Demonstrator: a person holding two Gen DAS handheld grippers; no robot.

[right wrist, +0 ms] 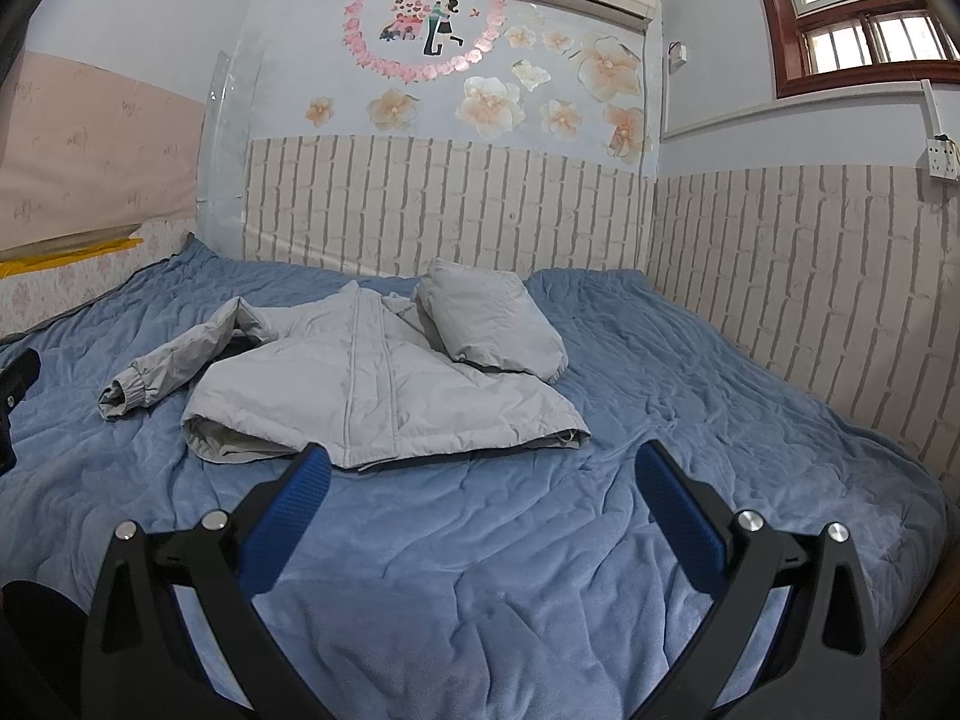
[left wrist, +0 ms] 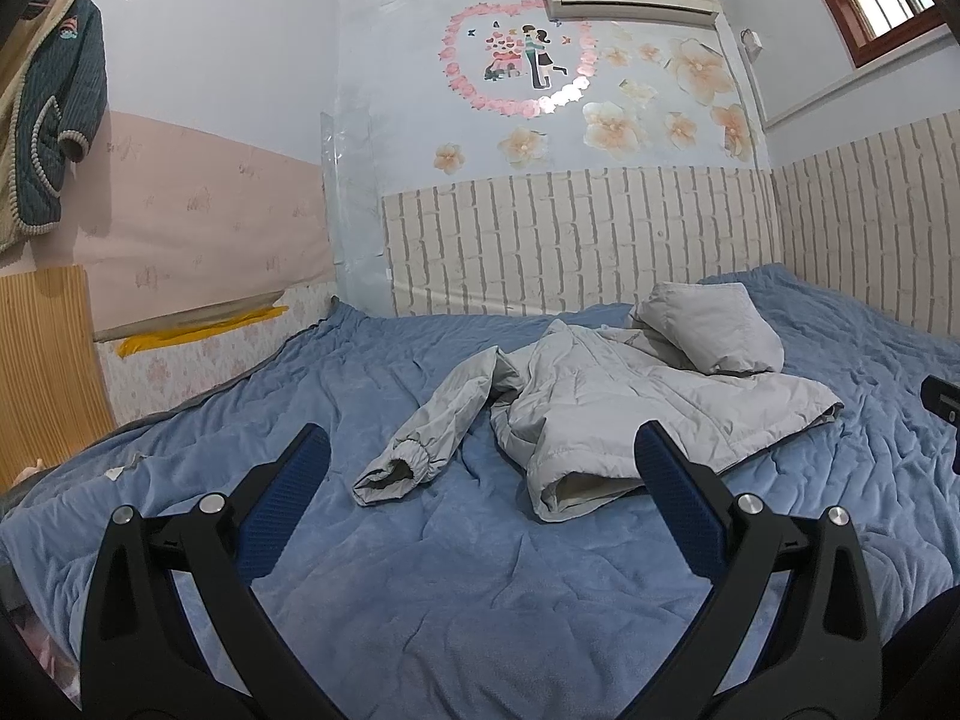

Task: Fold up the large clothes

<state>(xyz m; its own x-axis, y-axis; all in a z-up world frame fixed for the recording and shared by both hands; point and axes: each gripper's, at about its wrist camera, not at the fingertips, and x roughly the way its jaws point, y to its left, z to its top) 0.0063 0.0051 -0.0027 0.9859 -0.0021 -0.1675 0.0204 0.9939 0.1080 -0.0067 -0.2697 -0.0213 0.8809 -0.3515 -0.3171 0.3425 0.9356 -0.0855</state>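
Observation:
A pale grey padded jacket (left wrist: pixel 606 402) (right wrist: pixel 384 384) lies crumpled on the blue quilted bedspread (left wrist: pixel 420 570) (right wrist: pixel 540 540). One sleeve (left wrist: pixel 414 438) (right wrist: pixel 174 366) stretches toward the left, its elastic cuff facing me. The other sleeve (left wrist: pixel 714 324) (right wrist: pixel 492 318) is folded over the jacket's far right part. My left gripper (left wrist: pixel 480 450) hovers open above the blanket, just short of the jacket's near hem. My right gripper (right wrist: pixel 480 468) is open too, over bare blanket in front of the hem's right end. Neither holds anything.
The bed sits in a corner, with brick-pattern panelled walls (right wrist: pixel 780 276) behind and to the right. A wooden board (left wrist: pixel 42 360) and a hanging dark green coat (left wrist: pixel 54 120) are on the left. Part of the other gripper (left wrist: pixel 942 402) (right wrist: pixel 15 384) shows at each view's edge.

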